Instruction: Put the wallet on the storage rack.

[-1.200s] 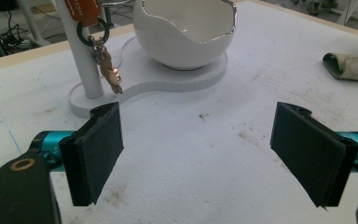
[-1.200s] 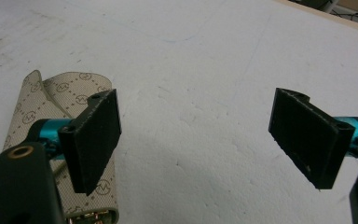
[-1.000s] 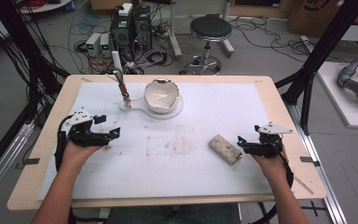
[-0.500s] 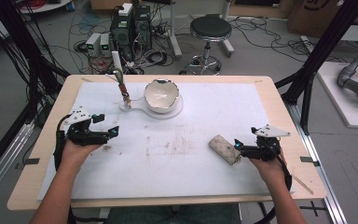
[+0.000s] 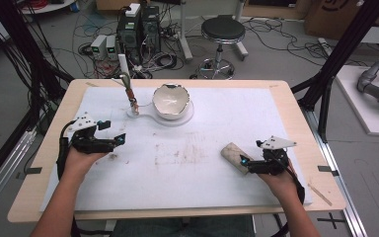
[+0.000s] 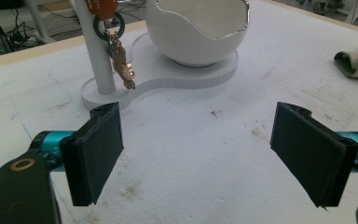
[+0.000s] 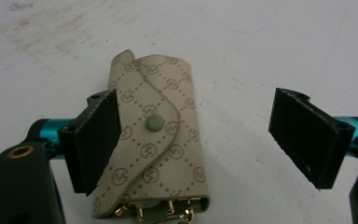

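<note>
Beige fabric covers the key pouch (image 7: 156,149), quilted with dotted diamond stitching and a small round monogram in each diamond. A pointed flap folds across its front and is fastened by a pale green snap button, and at the near open end gold-coloured metal hooks peek out of a greenish lining. The pouch lies flat on the white table mat (image 5: 276,123), at the right side of the table in the high view (image 5: 236,156).

The right gripper (image 7: 196,140) has its jaws spread wide apart; the pouch sits between them, close against the left-hand jaw in the right gripper view and well clear of the other, with nothing clamped. In the high view this gripper (image 5: 244,162) sits just at the pouch's near end.

The left gripper (image 6: 198,154) also stands wide open over bare mat, holding nothing. Ahead of it are a white stand (image 6: 186,77) carrying an eggshell-shaped white bowl (image 6: 198,32) and a post (image 6: 98,60) from which a bunch of keys (image 6: 121,63) hangs on a ring.
</note>
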Tool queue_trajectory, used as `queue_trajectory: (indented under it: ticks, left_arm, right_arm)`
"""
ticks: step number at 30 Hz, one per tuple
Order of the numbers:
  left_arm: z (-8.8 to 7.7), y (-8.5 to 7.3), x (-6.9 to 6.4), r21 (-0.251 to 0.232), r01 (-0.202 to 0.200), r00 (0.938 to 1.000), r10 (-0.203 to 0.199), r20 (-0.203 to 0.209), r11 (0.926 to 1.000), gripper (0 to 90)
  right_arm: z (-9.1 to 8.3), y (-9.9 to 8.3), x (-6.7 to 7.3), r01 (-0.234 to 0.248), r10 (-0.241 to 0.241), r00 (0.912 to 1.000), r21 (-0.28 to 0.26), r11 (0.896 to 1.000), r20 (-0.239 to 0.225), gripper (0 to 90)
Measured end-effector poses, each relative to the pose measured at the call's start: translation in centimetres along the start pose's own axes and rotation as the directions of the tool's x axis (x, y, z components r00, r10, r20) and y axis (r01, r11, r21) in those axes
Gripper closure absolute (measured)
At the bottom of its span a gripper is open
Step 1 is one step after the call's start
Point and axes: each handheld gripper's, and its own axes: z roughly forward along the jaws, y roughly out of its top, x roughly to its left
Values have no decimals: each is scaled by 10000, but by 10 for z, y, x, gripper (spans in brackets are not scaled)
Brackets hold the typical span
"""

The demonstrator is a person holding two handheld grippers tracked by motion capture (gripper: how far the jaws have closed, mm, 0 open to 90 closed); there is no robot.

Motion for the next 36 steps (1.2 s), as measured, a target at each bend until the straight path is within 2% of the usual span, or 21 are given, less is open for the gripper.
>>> queue_trajectory:
  ticks: [5,12,16,19,25,28,29,36]
  left_arm:
    - [1,0,0,-21,1,10000,-1,27,10000,169]
    - [1,0,-1,44,-36,10000,36,51,10000,169]
    - [1,0,-1,64,-86,9999,85,58,9999,169]
    - [1,0,-1,68,-57,10000,57,53,10000,169]
    - [2,0,-2,141,-114,9999,113,79,9998,169]
    - [2,0,-3,161,-170,9998,169,51,9997,169]
    - [2,0,-3,164,-170,9998,169,52,9997,169]
    - [1,0,-4,171,-234,9997,232,104,9996,170]
  right_arm:
    - [5,-1,4,279,-261,9984,373,9989,-492,170]
    - [10,-3,5,439,-379,9963,769,9961,-776,171]
    - [16,-6,6,681,-545,9926,1256,9897,-1090,170]
    - [22,-8,8,914,-680,9884,1746,9804,-1356,170]
    - [23,-12,4,574,-299,9870,1726,9833,-1581,171]
    - [23,-12,3,586,-298,9861,1740,9830,-1637,179]
    - [22,-11,3,602,-297,9852,1785,9821,-1685,262]
    - [19,-9,0,673,-355,9842,1808,9812,-1737,343]
